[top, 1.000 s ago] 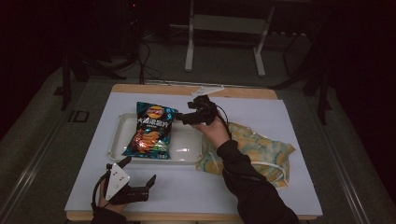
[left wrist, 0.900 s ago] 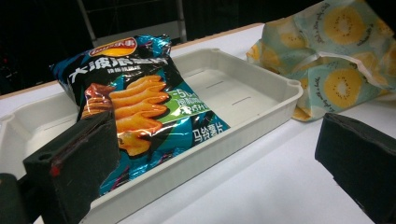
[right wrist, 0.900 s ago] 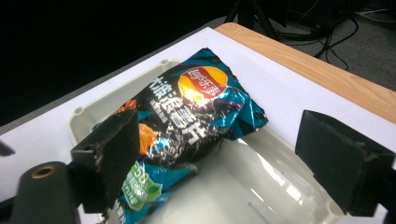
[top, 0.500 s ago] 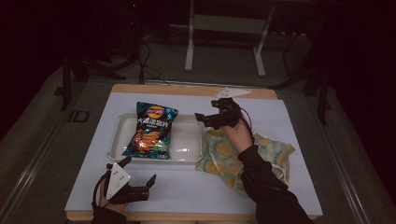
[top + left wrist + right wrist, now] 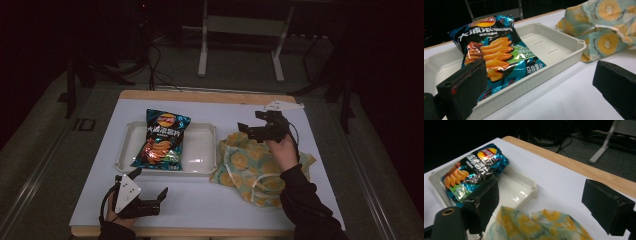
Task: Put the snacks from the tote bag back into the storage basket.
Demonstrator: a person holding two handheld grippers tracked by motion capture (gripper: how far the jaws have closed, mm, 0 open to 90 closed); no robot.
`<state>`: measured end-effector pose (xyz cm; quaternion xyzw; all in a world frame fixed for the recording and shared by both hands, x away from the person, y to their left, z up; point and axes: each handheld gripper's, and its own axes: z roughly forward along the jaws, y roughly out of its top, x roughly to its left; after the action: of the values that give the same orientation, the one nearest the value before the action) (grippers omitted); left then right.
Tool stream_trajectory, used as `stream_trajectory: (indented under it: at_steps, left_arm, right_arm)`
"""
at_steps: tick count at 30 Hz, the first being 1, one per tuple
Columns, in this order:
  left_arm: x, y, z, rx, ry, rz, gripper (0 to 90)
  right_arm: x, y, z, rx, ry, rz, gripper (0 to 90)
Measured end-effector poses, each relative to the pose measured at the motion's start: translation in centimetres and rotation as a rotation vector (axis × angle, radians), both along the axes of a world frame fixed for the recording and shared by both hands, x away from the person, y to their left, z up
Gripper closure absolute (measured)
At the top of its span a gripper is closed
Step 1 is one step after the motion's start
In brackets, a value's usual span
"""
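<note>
Moved right off the tray, the right gripper hovers wide-jawed over the cloth bag; left gripper also wide.

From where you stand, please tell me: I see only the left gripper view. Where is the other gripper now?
Observer: The right gripper hangs above the fruit-print bag, beside the tray.
Operator: Does it hold something?
Observer: No. Its jaws stand apart with nothing between them.
Operator: And my own gripper, where is it on the table?
Observer: The left gripper sits near the table's front edge, in front of the tray, open too.
</note>
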<state>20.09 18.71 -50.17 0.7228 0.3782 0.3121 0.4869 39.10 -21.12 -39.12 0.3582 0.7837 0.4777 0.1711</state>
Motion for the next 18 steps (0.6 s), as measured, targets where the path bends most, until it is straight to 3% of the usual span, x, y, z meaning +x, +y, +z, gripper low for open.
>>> stream_trajectory:
  at_steps: [9,18]
  left_arm:
    - [0.0,0.0,0.0,-0.005,-0.001,0.003,0.2]
    - [0.0,0.0,0.0,-0.003,0.002,0.002,0.2]
  right_arm:
    - [-1.6,-4.2,-0.8,0.014,-0.021,-0.050,14.3]
    - [-3.4,-8.5,-1.8,0.016,-0.040,-0.154,14.3]
